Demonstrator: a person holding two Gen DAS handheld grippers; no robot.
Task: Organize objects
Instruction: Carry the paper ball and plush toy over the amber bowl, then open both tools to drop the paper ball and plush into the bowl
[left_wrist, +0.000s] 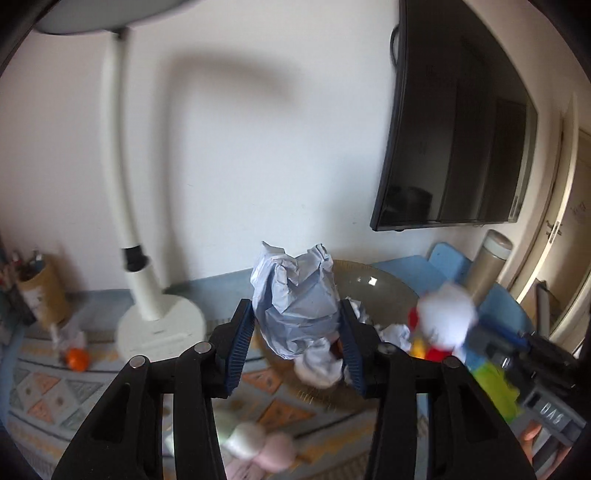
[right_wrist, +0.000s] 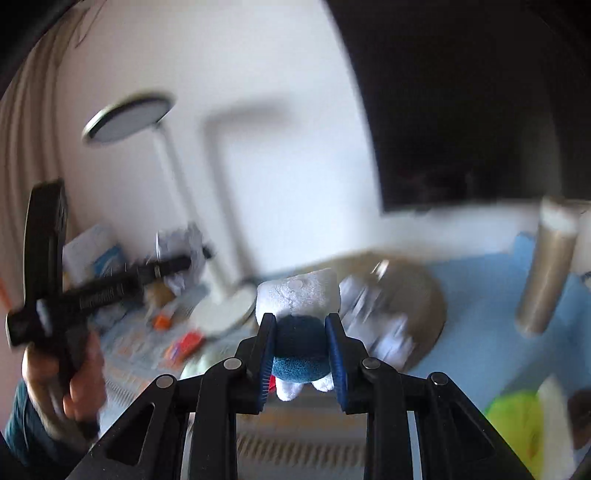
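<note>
Left gripper (left_wrist: 297, 332): its fingers pinch a crumpled pale blue paper (left_wrist: 295, 295), held in the air above the table.
Right gripper (right_wrist: 301, 354): its fingers are pressed on a plush toy (right_wrist: 299, 317), white with a dark blue round part, also lifted.
Bowl (left_wrist: 384, 288): glass, near the table's back edge; crumpled white papers (left_wrist: 397, 332) lie in it.
Table (left_wrist: 66, 391): covered by a patterned cloth.
Lamp (left_wrist: 147, 325): white, at the back edge.
Writing: grey characters on the right gripper's body, like "DAG", blurred.
</note>
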